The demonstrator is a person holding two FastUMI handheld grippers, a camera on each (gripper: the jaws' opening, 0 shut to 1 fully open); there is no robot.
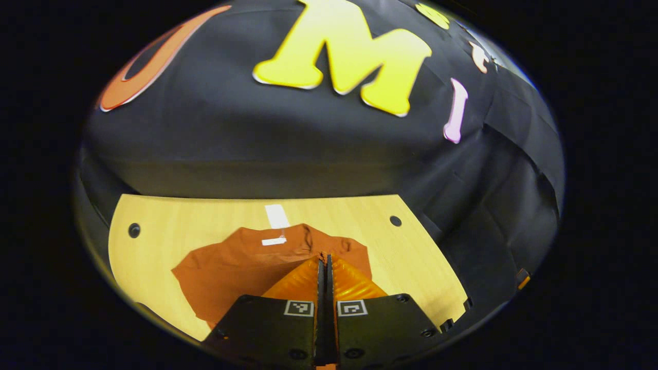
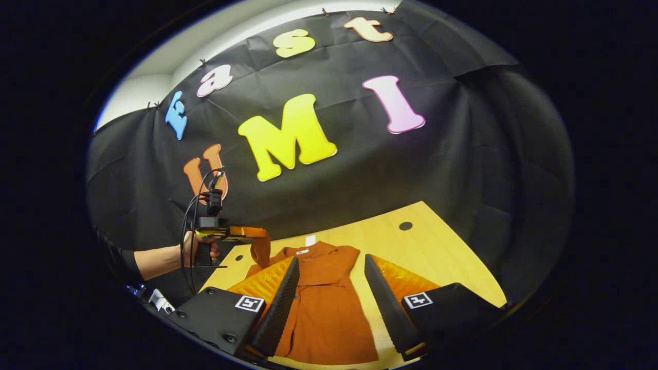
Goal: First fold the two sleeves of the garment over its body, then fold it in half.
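A rust-orange garment (image 2: 329,308) lies spread on the pale wooden table (image 2: 426,246), its collar toward the black booth wall (image 2: 462,169) and its hem toward the near table edge. A white tape strip (image 1: 276,216) sits on the table just beyond the collar, and a small white tag (image 1: 273,241) shows at the collar itself.

In the left gripper view, the left gripper (image 1: 324,259) has its fingers pressed together, only a thin seam between them, and a bit of garment cloth seems caught at the tips. In the right gripper view that same gripper (image 2: 259,235) is held up above the table's far-left corner by a hand (image 2: 198,249), with one sleeve (image 2: 261,253) hanging down from its tips, lifted off the table beside the garment's shoulder. Cables loop up from the handle.

The right gripper (image 2: 329,262) hovers over the garment's body, fingers spread wide to either side of it, gripping nothing.

Two dark round holes (image 1: 395,221) mark the table near its far edge.
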